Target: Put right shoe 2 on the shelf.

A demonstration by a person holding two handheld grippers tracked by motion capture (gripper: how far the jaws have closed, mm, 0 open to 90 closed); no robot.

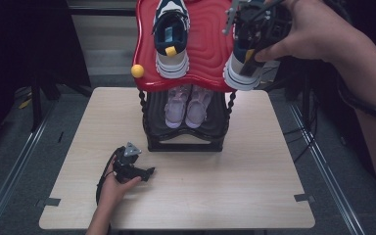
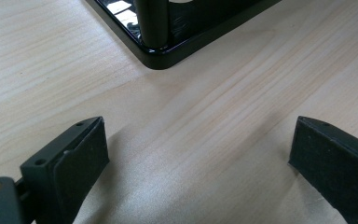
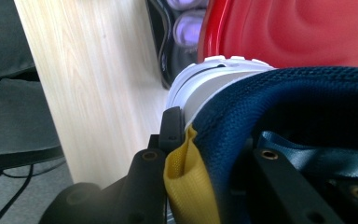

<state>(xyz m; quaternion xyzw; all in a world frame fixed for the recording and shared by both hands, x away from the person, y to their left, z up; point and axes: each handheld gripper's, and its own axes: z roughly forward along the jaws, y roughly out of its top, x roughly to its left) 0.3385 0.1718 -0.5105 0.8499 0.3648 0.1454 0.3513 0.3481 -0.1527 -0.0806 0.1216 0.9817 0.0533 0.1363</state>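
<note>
A navy and white sneaker (image 1: pixel 245 71) hangs over the right front edge of the rack's red top shelf (image 1: pixel 208 49). My right gripper (image 1: pixel 250 49) is shut on its heel collar. In the right gripper view the jaws (image 3: pixel 214 154) clamp the navy collar (image 3: pixel 307 93) beside a yellow pull tab (image 3: pixel 189 186). Its mate (image 1: pixel 171 36) stands on the left of the red shelf. My left gripper (image 1: pixel 149 172) lies on the table in front of the rack. It stands open (image 2: pixel 198 154), with bare wood between its pads.
A pair of lilac shoes (image 1: pixel 188 105) sits on the black lower shelf. A yellow ball (image 1: pixel 137 70) caps the red shelf's left corner. The rack's black base corner (image 2: pixel 163 51) is just beyond my left jaws. Light wooden table (image 1: pixel 235 186) surrounds the rack.
</note>
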